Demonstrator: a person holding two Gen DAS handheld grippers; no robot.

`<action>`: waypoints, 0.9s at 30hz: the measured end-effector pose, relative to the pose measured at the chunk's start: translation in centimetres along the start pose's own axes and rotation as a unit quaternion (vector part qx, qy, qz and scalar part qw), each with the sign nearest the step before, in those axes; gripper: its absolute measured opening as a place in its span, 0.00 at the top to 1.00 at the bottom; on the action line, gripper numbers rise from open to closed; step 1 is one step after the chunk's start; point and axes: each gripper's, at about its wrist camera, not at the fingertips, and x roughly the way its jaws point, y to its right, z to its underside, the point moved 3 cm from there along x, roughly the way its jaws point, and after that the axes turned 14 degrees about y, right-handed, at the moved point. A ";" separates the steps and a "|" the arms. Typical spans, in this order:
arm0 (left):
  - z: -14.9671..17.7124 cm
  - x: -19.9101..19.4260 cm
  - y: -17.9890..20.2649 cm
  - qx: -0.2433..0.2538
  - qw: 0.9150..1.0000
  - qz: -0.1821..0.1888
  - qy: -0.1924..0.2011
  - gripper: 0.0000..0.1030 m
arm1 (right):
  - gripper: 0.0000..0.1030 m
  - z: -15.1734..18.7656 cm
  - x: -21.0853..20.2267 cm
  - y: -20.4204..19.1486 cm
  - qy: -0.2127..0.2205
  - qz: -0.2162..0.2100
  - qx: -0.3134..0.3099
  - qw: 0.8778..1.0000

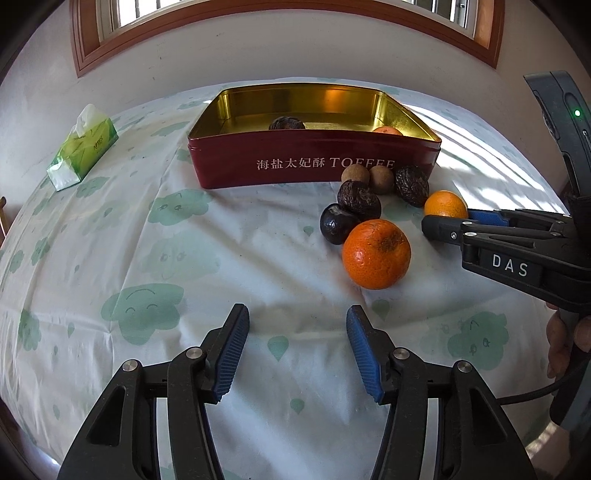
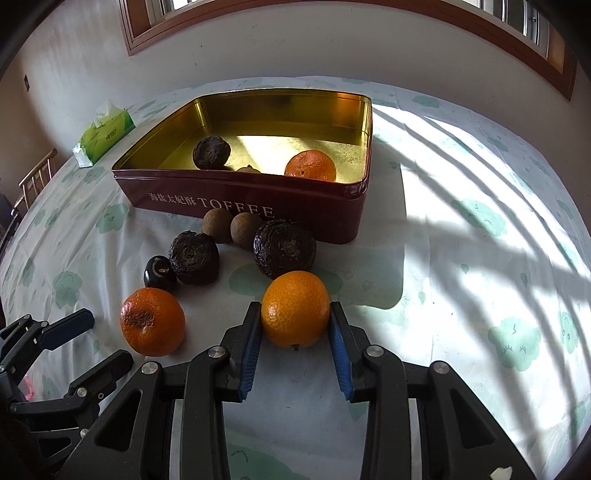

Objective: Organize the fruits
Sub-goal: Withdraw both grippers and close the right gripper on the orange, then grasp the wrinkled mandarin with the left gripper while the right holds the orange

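Right gripper (image 2: 295,325) pinching an orange (image 2: 295,308) on the tablecloth, near the tin (image 2: 240,201).
Left gripper (image 1: 297,354) is spread, empty. A shallow pinch could let the round orange roll out.

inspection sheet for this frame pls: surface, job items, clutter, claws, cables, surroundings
Surface: table under a white cloth with a green cloud print, part sunlit.
Job's things: red toffee tin, open, holding a dark fruit, an orange and a small brown fruit, mostly hidden. Outside: two oranges, three dark fruits, two brown fruits.
Clutter: tissue pack.
Claws: left claw open, holding nothing; right claw astride the lighter orange, pads at its sides.
Cables: black cable behind the right claw.
Surroundings: white wall, wood-framed window, chair.
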 end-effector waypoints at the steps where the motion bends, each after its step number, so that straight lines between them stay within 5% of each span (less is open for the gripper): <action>1: 0.0 0.0 0.2 0.001 1.000 0.001 0.000 0.45 | 0.69 0.1 -0.1 0.0 0.000 0.000 -0.001 1.000; 16: -0.1 0.2 3.5 0.009 1.000 0.025 -0.004 0.45 | 0.69 3.0 -3.6 4.9 0.001 0.030 0.045 0.999; 27: -1.8 2.4 4.3 0.005 1.000 0.002 0.005 0.45 | 0.68 3.4 -4.1 5.5 0.009 0.030 0.053 0.998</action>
